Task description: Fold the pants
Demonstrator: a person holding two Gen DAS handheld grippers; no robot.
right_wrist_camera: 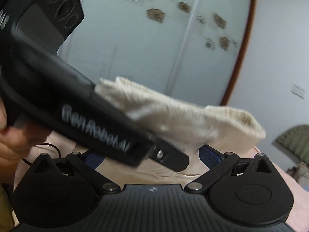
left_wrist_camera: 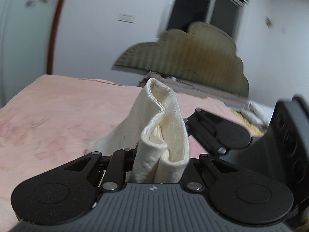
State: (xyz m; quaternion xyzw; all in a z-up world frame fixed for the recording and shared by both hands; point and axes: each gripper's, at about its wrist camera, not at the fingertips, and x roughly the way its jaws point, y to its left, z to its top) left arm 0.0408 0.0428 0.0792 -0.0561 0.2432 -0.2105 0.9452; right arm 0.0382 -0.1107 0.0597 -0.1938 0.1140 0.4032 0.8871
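now your left gripper clenches the cream pants, which stand upright; your right gripper, spread and empty, sits just beside.

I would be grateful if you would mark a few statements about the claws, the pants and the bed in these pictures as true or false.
1. The left claw is shut on the cream pants. True.
2. The pants lie spread flat on the bed. False: a bunched part stands up from the left claw, above the pink bedspread.
3. The right claw is open. True: its blue pads stand wide apart.
4. The bedspread is dark green. False: it is pink.
5. The pants are blue denim. False: they are cream.
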